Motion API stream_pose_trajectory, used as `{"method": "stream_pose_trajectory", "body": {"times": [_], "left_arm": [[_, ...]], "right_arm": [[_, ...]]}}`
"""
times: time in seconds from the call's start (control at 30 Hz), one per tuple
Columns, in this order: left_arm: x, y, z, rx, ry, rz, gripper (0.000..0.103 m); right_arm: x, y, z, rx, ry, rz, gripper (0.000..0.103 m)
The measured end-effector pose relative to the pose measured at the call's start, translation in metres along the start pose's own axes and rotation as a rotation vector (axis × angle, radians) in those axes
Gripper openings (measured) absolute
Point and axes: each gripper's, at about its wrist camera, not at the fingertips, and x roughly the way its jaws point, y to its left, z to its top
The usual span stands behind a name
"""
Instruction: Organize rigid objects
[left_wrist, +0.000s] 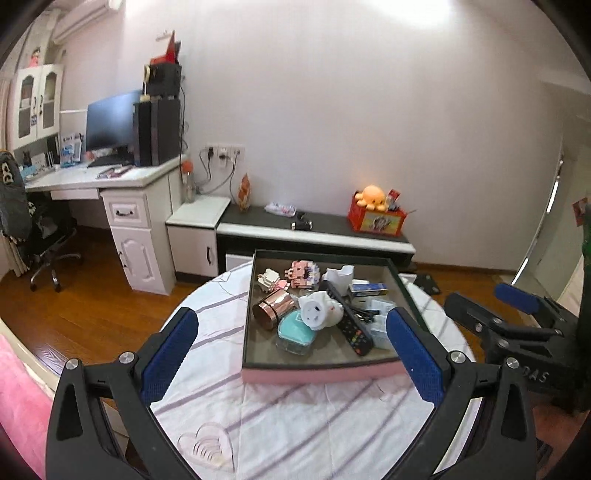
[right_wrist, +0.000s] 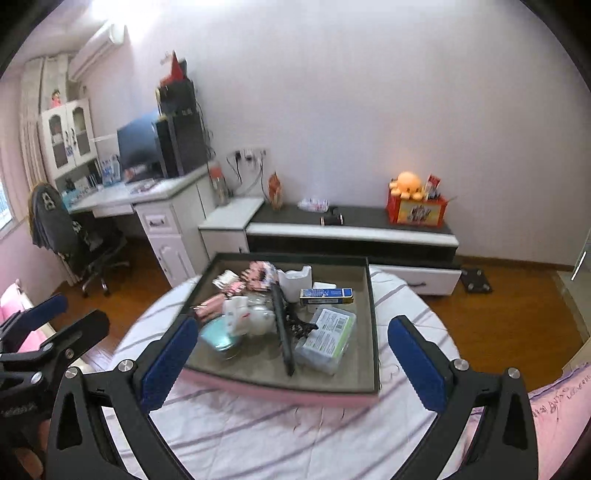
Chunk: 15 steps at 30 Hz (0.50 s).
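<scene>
A pink-sided tray (left_wrist: 321, 373) (right_wrist: 295, 391) with a dark rim sits on a round table with a striped cloth (left_wrist: 295, 424) (right_wrist: 258, 435). It holds several small objects: a copper cup (left_wrist: 273, 308), a black remote (left_wrist: 352, 328) (right_wrist: 282, 325), a white plug adapter (left_wrist: 317, 308), a teal lidded box (left_wrist: 297, 330) (right_wrist: 218, 332), a blue-and-white carton (left_wrist: 367, 288) (right_wrist: 325, 293), a clear plastic box (right_wrist: 327, 339). My left gripper (left_wrist: 291, 354) is open and empty in front of the tray. My right gripper (right_wrist: 291, 362) is open and empty, also at the tray's near edge.
A low black-and-white cabinet (left_wrist: 314, 236) (right_wrist: 351, 232) stands behind the table with a red box and orange plush (left_wrist: 375, 210). A white desk (left_wrist: 110, 181) with monitor and an office chair (left_wrist: 40, 236) are at the left. Wooden floor surrounds the table.
</scene>
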Motion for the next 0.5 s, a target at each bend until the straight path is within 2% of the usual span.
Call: {"method": "stream_pose_trajectory", "body": {"times": [0.1,0.23,0.33,0.5], "left_arm": [[-0.037,-0.003,-0.011,0.018,-0.043,0.005,0.103],[-0.073,-0.009,-0.031,0.039,-0.047,0.007,0.103],[-0.093,-0.014,-0.048,0.041,-0.047,0.012,0.103],[-0.112,-0.021,-0.072,0.066,-0.032,0.070,0.103]], "right_arm": [[-0.035,0.005,-0.012,-0.006,-0.021,0.009,0.103],[-0.081,0.011,-0.035,-0.029,-0.047,-0.011,0.103],[-0.103,0.009,-0.054,0.003,-0.056,-0.017,0.103],[-0.123,0.006,-0.083,0.037,-0.048,-0.026,0.103]]}}
